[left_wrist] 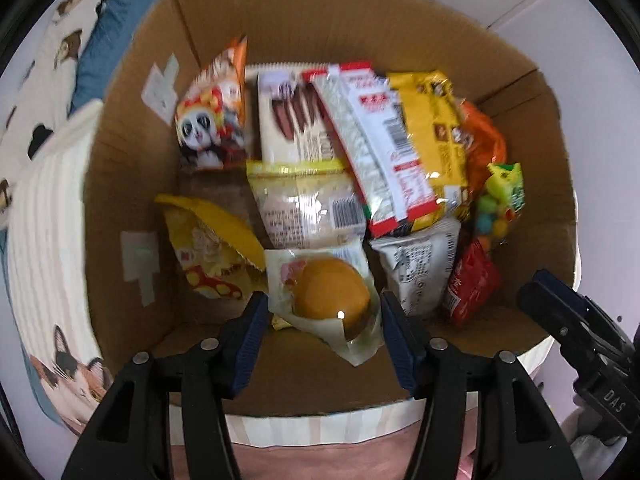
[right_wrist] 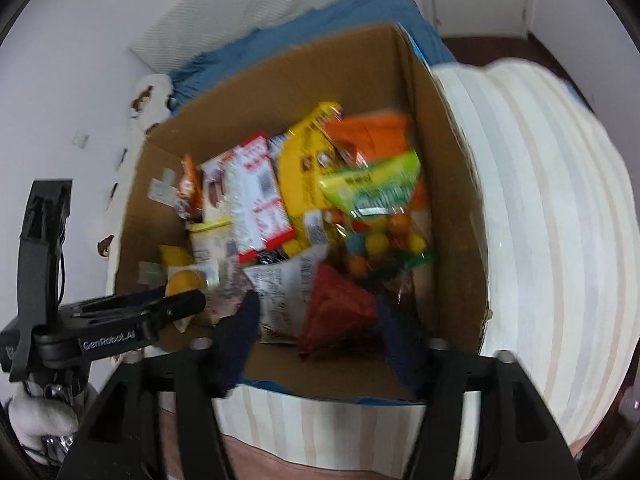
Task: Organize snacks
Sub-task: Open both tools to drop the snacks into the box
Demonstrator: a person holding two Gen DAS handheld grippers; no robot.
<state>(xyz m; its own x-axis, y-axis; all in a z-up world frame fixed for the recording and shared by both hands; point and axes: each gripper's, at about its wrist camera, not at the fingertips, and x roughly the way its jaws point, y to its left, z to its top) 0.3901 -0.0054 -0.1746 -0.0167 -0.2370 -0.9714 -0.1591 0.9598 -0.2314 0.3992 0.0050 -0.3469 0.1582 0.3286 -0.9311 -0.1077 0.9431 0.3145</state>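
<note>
An open cardboard box (left_wrist: 128, 200) (right_wrist: 456, 216) holds several snack packets. In the left wrist view a clear-wrapped round bun (left_wrist: 332, 300) lies near the box's front, between the tips of my left gripper (left_wrist: 324, 320). The pads stand beside the wrapper and do not squeeze it. In the right wrist view a red packet (right_wrist: 340, 312) lies in the box between the spread tips of my right gripper (right_wrist: 320, 328), with a gap on its left side. Behind them lie a panda packet (left_wrist: 212, 120), a yellow bag (left_wrist: 432, 120) and a bag of coloured candy balls (right_wrist: 376, 224).
The box stands on a cream striped cloth (right_wrist: 540, 220), with a blue blanket (right_wrist: 328, 24) behind it and a cat-print cushion (left_wrist: 68, 364) to the left. Each gripper shows in the other's view: right (left_wrist: 560, 312), left (right_wrist: 176, 304). White walls lie beyond.
</note>
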